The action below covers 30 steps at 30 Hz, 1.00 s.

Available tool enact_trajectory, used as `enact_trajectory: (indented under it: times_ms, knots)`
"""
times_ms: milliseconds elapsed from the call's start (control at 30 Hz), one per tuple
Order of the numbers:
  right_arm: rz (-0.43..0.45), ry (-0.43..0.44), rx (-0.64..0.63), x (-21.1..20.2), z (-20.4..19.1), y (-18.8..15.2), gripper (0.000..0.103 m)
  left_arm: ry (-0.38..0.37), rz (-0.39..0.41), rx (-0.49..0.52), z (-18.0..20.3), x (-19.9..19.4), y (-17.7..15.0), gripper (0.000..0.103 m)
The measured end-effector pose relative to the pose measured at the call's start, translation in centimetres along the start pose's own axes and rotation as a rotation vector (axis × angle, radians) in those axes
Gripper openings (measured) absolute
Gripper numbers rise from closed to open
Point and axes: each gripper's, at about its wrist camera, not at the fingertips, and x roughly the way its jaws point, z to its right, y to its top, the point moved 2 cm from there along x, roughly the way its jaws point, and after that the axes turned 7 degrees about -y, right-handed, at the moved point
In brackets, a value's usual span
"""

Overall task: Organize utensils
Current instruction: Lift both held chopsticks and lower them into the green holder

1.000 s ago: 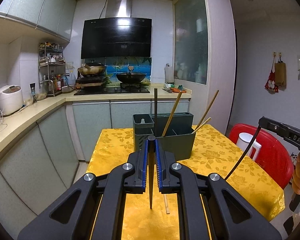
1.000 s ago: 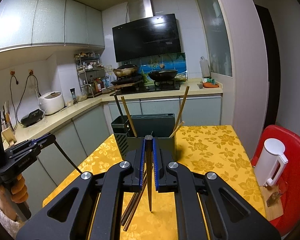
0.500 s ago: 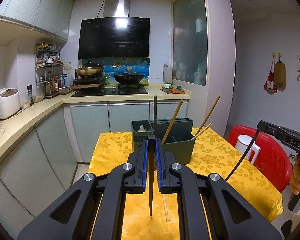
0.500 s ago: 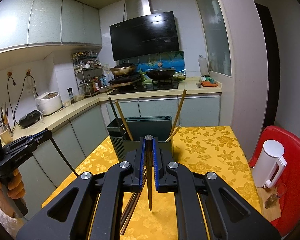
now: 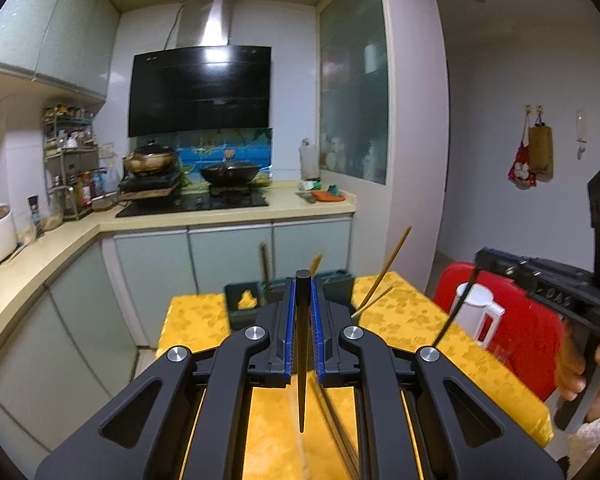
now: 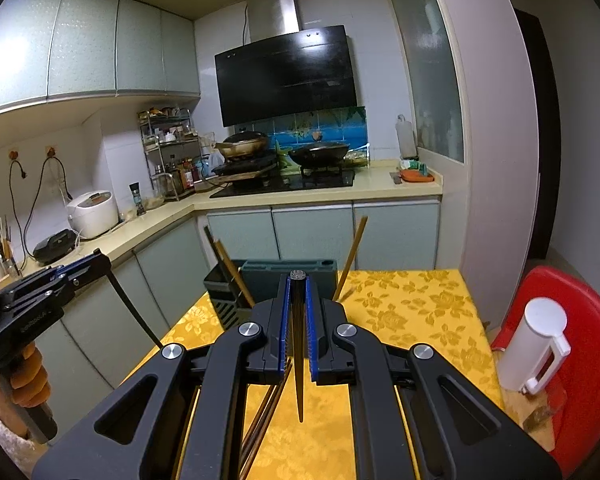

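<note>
Bench draped in a yellow floral cloth (image 6: 412, 304), its far edge toward the kitchen cabinets and its right edge beside a red plastic chair (image 6: 560, 320) carrying a white lidded jug (image 6: 540, 344). A dark green plastic utensil holder (image 6: 268, 276) stands near the far edge with pale wooden chopsticks (image 6: 352, 248) leaning out of it; open cloth lies to its right. The left gripper (image 5: 302, 316) is held level above the near bench, jaws clamped on one dark tapered chopstick (image 5: 302, 360) pointing down. The right gripper (image 6: 297, 320) is posed likewise, jaws clamped on a second dark chopstick (image 6: 298, 368). Only the right wrist view shows brown chopsticks (image 6: 266, 420) lying on the cloth sharply; the left wrist view blurs them.
</note>
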Motion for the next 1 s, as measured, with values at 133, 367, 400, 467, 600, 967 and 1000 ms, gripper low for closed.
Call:
enact_trajectory:
  times_ms: [133,367,400,467,600,967,1000]
  knots:
    - [0.008,-0.003,0.004,1.0,0.3,1.3,0.008,-0.018,0.011,0.012,1.0,2.1,1.7,0.007]
    - [0.007,0.014,0.022,2.8,0.8,3.5,0.008,-0.058,0.023,0.003,2.4,5.5,4.6,0.007]
    - [0.010,0.017,0.021,3.0,0.8,3.9,0.008,-0.059,0.030,0.007,2.6,6.0,5.1,0.007]
    - [0.014,0.017,0.016,3.4,0.7,4.5,0.008,-0.055,0.038,0.013,2.9,6.7,6.0,0.007]
    - [0.016,0.013,0.011,4.6,0.7,5.7,0.008,-0.029,0.045,0.016,2.7,8.7,7.7,0.007]
    - [0.026,0.007,0.016,7.0,0.9,8.3,0.008,0.040,0.046,0.041,1.6,11.8,9.6,0.007]
    - [0.028,0.007,0.017,7.1,0.9,8.5,0.008,0.043,0.048,0.044,1.6,12.0,9.8,0.007]
